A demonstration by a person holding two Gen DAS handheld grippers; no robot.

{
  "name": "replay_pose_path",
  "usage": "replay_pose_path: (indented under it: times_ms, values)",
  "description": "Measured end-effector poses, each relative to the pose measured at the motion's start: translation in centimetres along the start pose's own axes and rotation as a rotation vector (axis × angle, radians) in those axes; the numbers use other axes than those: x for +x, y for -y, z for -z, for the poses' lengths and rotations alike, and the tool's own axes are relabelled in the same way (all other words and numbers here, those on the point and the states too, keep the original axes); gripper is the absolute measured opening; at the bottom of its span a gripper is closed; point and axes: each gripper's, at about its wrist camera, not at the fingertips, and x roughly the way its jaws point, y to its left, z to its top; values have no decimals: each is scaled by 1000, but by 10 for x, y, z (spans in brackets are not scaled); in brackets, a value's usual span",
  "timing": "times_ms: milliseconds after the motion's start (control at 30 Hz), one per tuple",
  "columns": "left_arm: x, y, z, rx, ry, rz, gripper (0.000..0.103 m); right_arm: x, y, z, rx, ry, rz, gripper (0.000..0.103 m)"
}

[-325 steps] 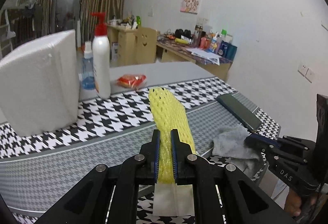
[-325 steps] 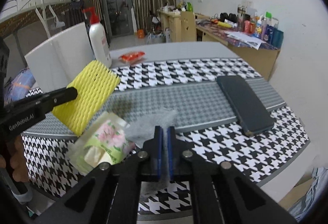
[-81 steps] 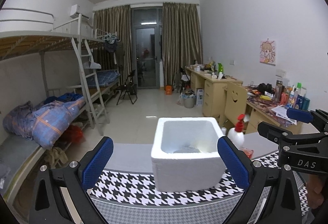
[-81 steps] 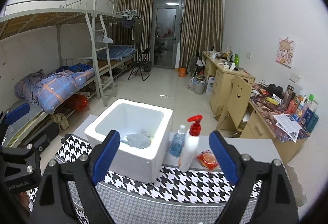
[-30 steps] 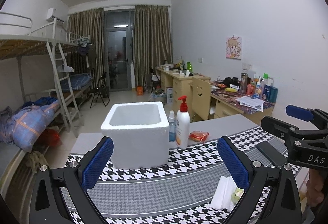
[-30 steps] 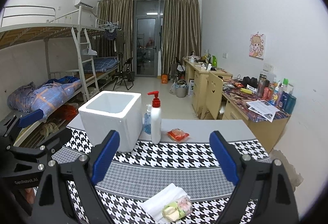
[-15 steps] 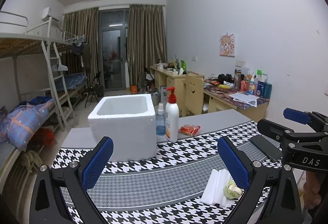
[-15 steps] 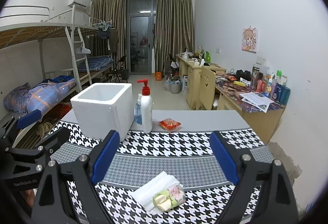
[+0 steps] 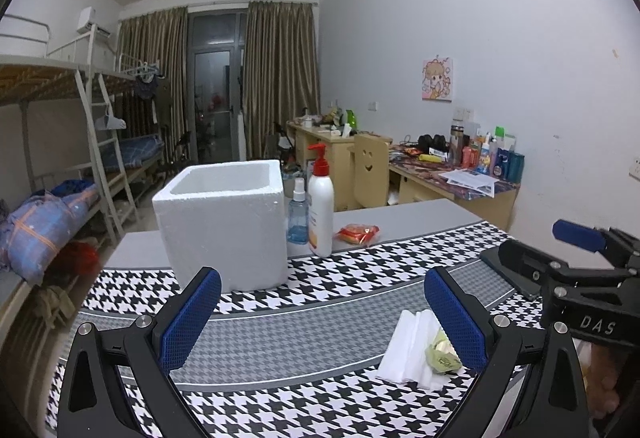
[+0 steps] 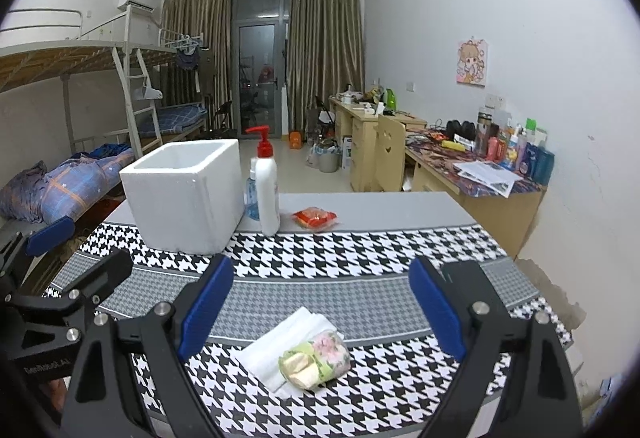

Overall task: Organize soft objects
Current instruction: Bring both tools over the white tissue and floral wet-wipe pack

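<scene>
1. Left gripper: jaws spread wide, holding nothing. The yellow foam net it clamped earlier is gone from it.
2. Right gripper: jaws spread wide, holding nothing; earlier it was closed on a grey cloth.
3. Foam box stands at the far side of the houndstooth mat; its inside is not visible from here. A moment ago both cameras looked down into it and the grey cloth lay inside.
4. Tissue pack lies on the mat, well apart from the foam box, on the near side, between the right gripper's fingers in view.
5. Pump bottle stands just beside the foam box; a red snack packet lies near it.
</scene>
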Motion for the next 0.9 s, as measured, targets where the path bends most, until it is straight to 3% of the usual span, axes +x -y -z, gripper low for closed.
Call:
replay_pose_path:
  times_ms: [333,900]
  values:
    - [9,9,17,12,-14,11,102,9,13,18,23,-42,13,92]
    - [30,13,41,5,-106,50,102,33,18,45,31,-129,35,92]
